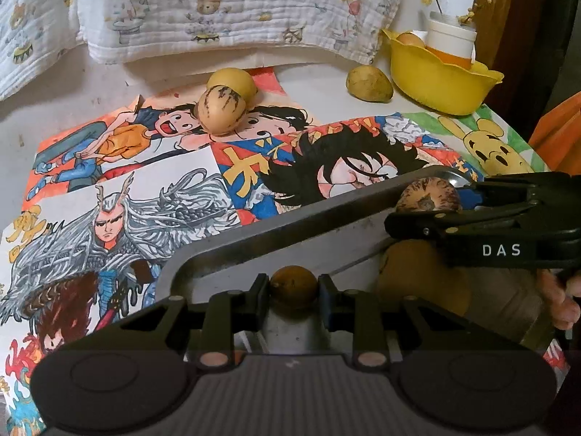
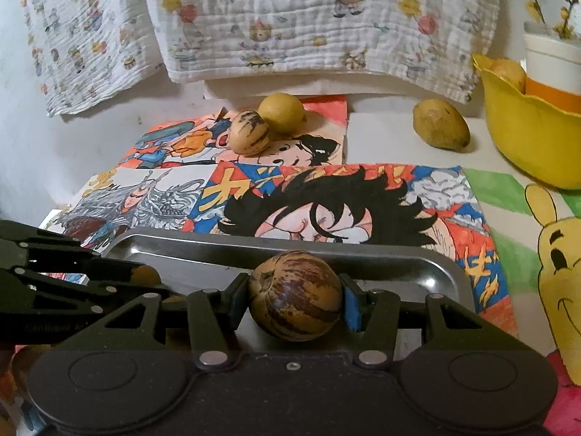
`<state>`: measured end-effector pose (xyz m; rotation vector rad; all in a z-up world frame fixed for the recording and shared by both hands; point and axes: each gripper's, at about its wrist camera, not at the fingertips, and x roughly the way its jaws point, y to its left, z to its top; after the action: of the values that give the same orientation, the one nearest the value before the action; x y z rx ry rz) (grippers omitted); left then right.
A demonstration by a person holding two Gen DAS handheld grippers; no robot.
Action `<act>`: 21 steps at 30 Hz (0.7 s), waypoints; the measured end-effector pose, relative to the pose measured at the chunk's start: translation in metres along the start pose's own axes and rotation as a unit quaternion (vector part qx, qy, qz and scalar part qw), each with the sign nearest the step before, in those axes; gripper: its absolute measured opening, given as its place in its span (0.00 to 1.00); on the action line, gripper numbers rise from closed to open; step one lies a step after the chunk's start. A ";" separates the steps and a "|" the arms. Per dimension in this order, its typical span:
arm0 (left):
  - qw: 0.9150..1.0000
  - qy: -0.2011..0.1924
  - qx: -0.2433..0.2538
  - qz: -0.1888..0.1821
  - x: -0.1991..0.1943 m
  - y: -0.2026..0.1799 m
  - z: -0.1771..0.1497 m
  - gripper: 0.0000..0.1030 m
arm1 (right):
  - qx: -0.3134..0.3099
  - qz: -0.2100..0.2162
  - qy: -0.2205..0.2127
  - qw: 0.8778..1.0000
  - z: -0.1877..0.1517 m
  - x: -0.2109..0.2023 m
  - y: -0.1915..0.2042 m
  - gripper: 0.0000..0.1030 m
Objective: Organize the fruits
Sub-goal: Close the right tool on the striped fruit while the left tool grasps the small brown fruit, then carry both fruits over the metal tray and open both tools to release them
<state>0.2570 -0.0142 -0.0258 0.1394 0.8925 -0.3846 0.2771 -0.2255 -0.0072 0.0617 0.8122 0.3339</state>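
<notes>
1. A white printed cloth (image 2: 326,21) hangs across the whole top of both views, above the pale tabletop (image 2: 381,123).
2. Colourful cartoon drawings (image 2: 326,200) cover the middle of the tabletop; a yellow bear drawing (image 2: 559,254) fills the right edge of the right wrist view.
3. A metal tray (image 2: 203,254) lies on the drawings in the lower centre, with both grippers over it.
4. A yellow bowl (image 2: 526,138) sits at upper right, holding a white and orange cup (image 2: 552,69) and a pale fruit (image 2: 508,71) just beside the cup.
5. A greenish mango-like fruit (image 2: 441,124) lies on the bare tabletop, just left of the bowl.
6. At upper centre, a plain yellow fruit (image 2: 283,112) and a striped pale fruit (image 2: 250,132) touch each other on a drawing, well apart from the tray.
7. The right gripper (image 2: 295,305) is clamped on a brown-streaked round fruit (image 2: 295,296) above the tray, one pad pressing each side.
8. The left gripper (image 1: 293,287) is closed on a small brownish-orange fruit (image 1: 293,286), also over the tray, in the bottom centre of its view.
9. In the left wrist view the right gripper crosses the right side, partly hiding a larger yellowish fruit (image 1: 417,279) on the tray.
</notes>
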 end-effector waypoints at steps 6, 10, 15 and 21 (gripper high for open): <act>1.000 0.002 -0.011 -0.004 -0.002 0.001 -0.001 0.36 | 0.012 0.006 -0.008 1.000 -0.003 -0.004 -0.004 0.53; 1.000 -0.004 -0.025 -0.009 -0.008 0.001 -0.002 0.53 | 0.018 0.008 -0.023 1.000 -0.004 -0.014 -0.006 0.58; 0.999 -0.021 -0.028 0.005 -0.024 0.000 -0.006 0.70 | 0.025 0.005 -0.046 0.999 -0.006 -0.030 -0.007 0.69; 0.998 -0.045 -0.040 0.018 -0.048 0.003 -0.014 0.88 | 0.029 0.005 -0.065 0.997 -0.012 -0.051 -0.005 0.82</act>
<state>0.2206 0.0050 0.0033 0.0636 0.8142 -0.3177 0.2370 -0.2470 0.0194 0.1402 0.6926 0.3136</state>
